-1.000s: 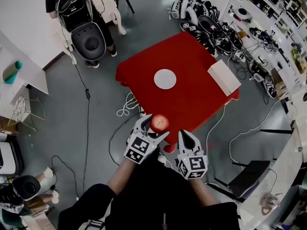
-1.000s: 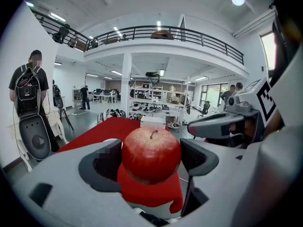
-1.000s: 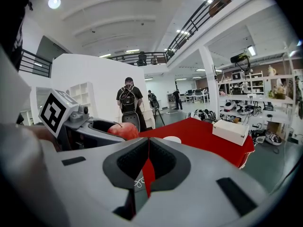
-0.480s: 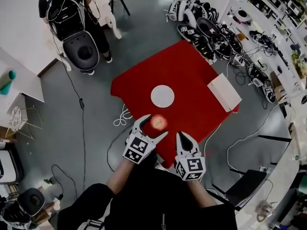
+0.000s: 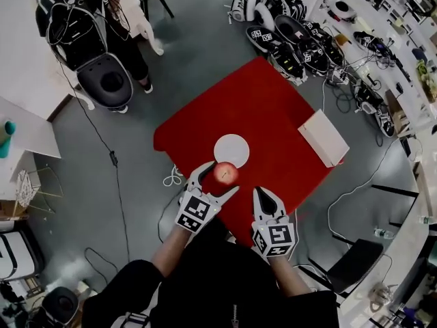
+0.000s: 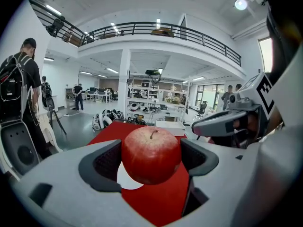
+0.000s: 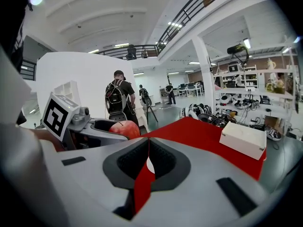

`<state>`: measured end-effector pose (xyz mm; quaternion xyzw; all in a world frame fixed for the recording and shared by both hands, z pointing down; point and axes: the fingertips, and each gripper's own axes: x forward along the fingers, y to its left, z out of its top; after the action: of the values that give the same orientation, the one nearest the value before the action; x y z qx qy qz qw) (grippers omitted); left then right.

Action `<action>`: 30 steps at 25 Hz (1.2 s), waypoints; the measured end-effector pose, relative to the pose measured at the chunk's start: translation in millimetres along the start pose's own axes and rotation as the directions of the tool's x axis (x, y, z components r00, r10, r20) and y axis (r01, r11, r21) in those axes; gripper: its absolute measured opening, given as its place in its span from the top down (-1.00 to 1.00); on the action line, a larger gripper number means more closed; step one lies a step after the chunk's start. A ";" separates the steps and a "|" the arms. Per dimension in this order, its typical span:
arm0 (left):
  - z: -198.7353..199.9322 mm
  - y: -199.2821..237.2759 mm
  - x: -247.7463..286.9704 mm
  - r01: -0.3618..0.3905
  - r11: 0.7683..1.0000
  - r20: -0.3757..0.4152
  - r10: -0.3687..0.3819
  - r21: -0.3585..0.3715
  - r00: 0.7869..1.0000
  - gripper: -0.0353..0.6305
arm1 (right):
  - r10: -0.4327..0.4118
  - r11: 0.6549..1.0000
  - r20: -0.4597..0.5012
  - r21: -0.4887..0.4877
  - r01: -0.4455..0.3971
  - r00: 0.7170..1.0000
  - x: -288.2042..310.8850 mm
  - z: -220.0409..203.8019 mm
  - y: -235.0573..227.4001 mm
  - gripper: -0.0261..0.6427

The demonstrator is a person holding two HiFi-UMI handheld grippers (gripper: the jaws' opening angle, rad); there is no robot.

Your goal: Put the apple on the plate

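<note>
Apple [image 5: 226,173] pinched in the left hand-held gripper [image 5: 220,178], held at the near edge of the plate [image 5: 231,149]

The surface [image 5: 273,115] is a square top covered in bright red. The round white plate sits roughly in the middle of it, with a flat white box [image 5: 323,137] off to the plate's right near the edge. The room is a big open hall with a grey floor [image 5: 171,67]. There's a heap of black-and-white gear [image 5: 293,39] on the floor beyond the plate, and a person with a backpack rig [image 5: 75,19] far off to the plate's left. The apple is deep red, glossy and faintly speckled, short brown stem pointing up, squeezed from both sides by the dark pads. The right hand-held gripper [image 5: 265,195] is pressed together on nothing, on the near side of the plate.
</note>
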<state>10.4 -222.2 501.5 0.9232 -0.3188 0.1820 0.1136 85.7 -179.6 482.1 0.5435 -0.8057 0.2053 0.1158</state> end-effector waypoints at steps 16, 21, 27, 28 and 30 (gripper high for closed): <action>-1.6 84.9 83.1 0.078 0.992 0.016 -0.080 0.094 0.997 -0.26 | -0.092 0.991 -0.055 0.088 0.097 0.994 57.3 2.2 -19.0 0.89; -9.8 85.2 96.8 0.095 0.990 0.011 -0.097 0.101 0.995 -0.26 | -0.119 0.987 -0.059 0.097 0.125 0.991 48.0 -4.4 -23.0 0.89; -24.9 84.1 102.1 0.066 0.993 0.025 -0.069 0.100 0.997 -0.26 | -0.122 0.992 -0.042 0.008 0.122 0.992 44.3 -8.7 -22.9 0.89; -29.4 83.0 105.8 0.060 0.993 0.025 -0.063 0.098 0.998 -0.26 | -0.119 0.993 -0.033 -0.004 0.119 0.992 42.9 -9.1 -24.4 0.89; -40.8 77.7 115.2 0.053 0.995 0.026 -0.056 0.089 0.998 -0.26 | -0.106 0.994 -0.007 -0.033 0.106 0.994 38.8 -8.1 -28.3 0.89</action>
<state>34.8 -331.9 592.9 0.9382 -0.2866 0.1796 0.0730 96.7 -217.2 511.0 0.5827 -0.7784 0.1879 0.1388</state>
